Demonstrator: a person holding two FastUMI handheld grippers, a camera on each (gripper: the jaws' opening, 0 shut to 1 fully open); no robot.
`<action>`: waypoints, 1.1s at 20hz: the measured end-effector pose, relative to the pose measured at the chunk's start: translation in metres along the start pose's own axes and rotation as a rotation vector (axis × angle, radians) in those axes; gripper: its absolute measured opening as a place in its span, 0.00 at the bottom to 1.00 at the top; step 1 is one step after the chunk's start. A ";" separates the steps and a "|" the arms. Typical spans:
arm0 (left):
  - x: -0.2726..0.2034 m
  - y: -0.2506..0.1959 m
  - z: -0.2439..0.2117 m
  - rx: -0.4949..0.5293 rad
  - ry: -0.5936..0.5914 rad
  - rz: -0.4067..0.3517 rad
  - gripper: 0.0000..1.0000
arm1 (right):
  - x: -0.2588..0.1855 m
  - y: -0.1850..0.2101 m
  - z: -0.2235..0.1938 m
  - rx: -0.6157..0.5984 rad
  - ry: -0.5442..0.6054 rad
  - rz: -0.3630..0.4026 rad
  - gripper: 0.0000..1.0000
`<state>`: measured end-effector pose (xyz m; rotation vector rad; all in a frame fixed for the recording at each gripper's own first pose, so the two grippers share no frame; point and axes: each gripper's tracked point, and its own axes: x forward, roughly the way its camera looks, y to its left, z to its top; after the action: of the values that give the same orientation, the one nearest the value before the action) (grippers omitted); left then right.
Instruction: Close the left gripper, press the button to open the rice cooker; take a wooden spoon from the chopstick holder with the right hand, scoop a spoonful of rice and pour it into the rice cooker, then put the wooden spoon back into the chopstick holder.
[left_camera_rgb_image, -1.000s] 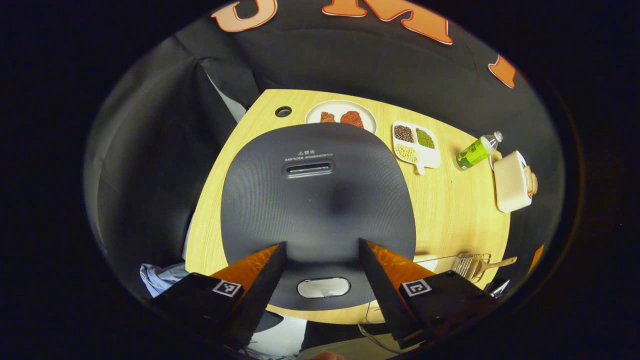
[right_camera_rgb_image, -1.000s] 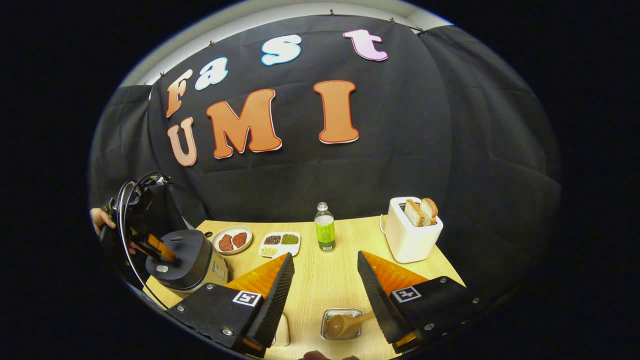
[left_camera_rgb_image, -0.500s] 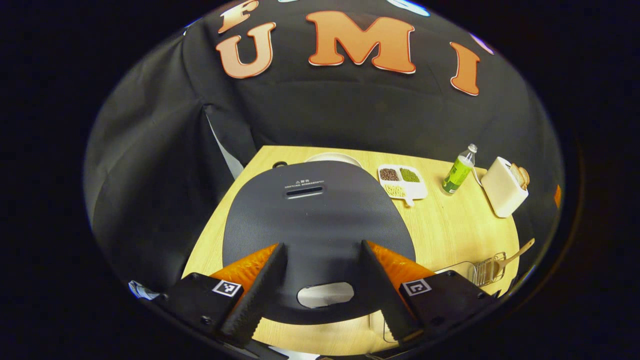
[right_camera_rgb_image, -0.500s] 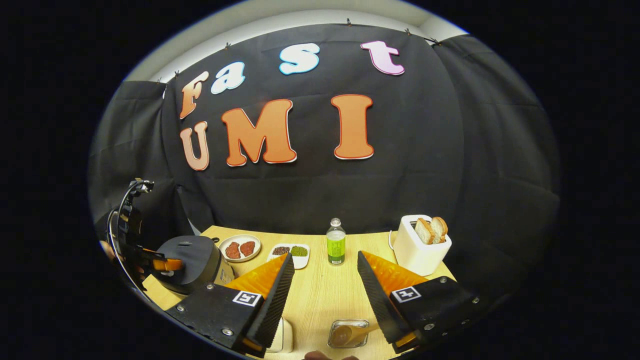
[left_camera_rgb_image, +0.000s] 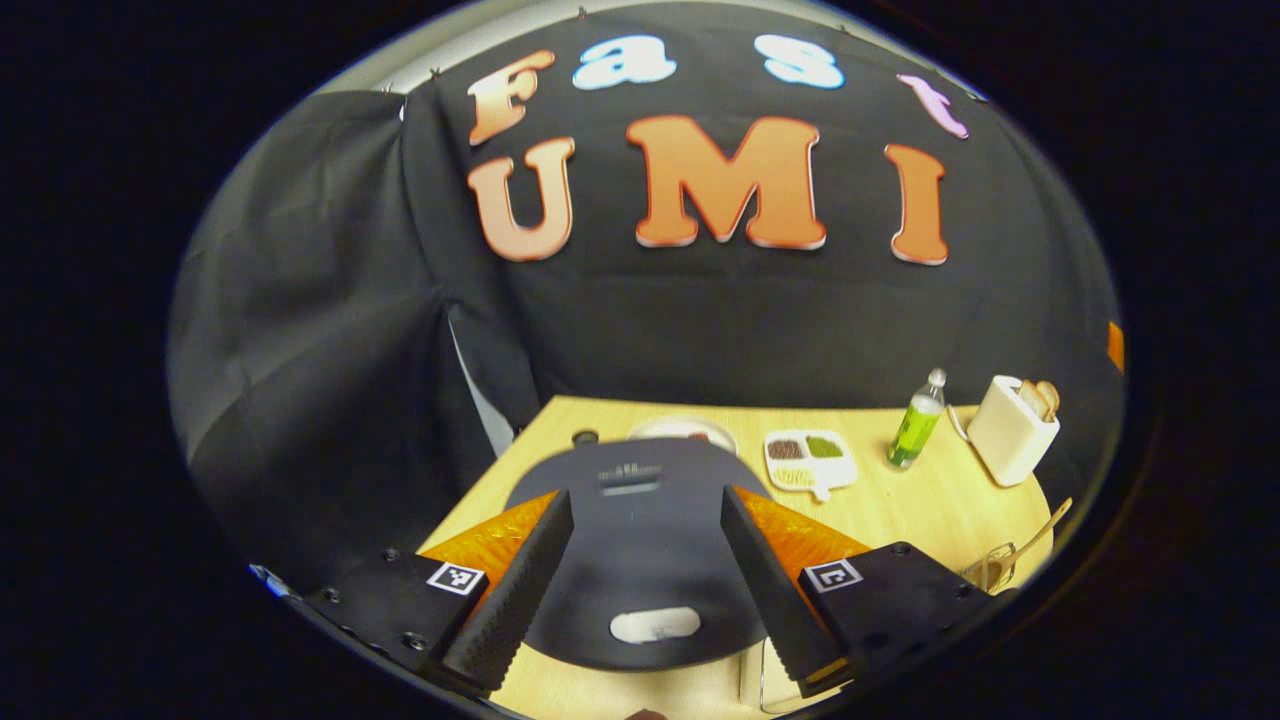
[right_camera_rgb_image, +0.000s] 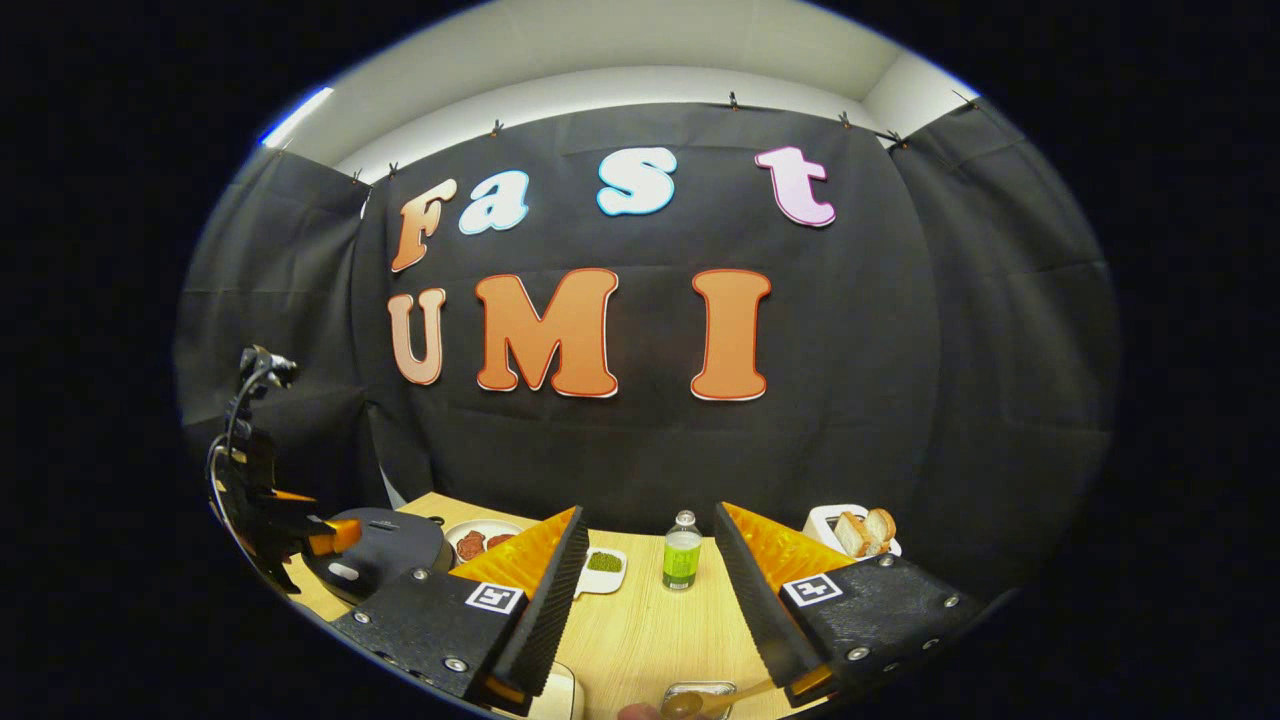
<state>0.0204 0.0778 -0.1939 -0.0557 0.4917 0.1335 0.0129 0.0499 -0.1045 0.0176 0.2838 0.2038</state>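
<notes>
The rice cooker (left_camera_rgb_image: 640, 540) stands with its dark lid down, and its silver button (left_camera_rgb_image: 655, 625) sits at the near rim. My left gripper (left_camera_rgb_image: 645, 493) is open above and behind the lid, one finger to each side, touching nothing. It appears as the left gripper (right_camera_rgb_image: 300, 530) beside the cooker (right_camera_rgb_image: 385, 540) in the right gripper view. The wooden spoon (right_camera_rgb_image: 700, 702) sits in the metal chopstick holder (right_camera_rgb_image: 700, 690) just below my open right gripper (right_camera_rgb_image: 649, 510). The spoon's handle (left_camera_rgb_image: 1040, 530) pokes up from the holder (left_camera_rgb_image: 990, 575) at the table's right edge.
Along the back of the wooden table (right_camera_rgb_image: 640, 630) stand a plate of meat (right_camera_rgb_image: 480, 542), a divided dish of beans (left_camera_rgb_image: 808, 458), a green bottle (right_camera_rgb_image: 682, 552) and a white toaster with bread (right_camera_rgb_image: 855, 530). A pale container (right_camera_rgb_image: 555, 700) sits near the holder.
Both views have tilted upward, so the table and objects sit lower in frame. The left gripper has drawn back from over the cooker lid. Both grippers stay open.
</notes>
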 end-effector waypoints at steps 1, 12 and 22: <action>-0.006 -0.002 0.021 0.004 -0.066 -0.009 0.97 | 0.000 -0.001 0.005 -0.003 -0.014 -0.002 0.80; -0.073 -0.021 0.154 0.027 -0.449 -0.069 0.97 | -0.014 -0.003 0.072 -0.034 -0.172 -0.030 0.80; -0.114 -0.033 0.164 -0.006 -0.551 -0.071 0.99 | -0.019 0.016 0.073 -0.049 -0.184 -0.011 0.80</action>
<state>0.0023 0.0459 0.0048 -0.0402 -0.0613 0.0761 0.0118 0.0627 -0.0286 -0.0138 0.0956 0.1971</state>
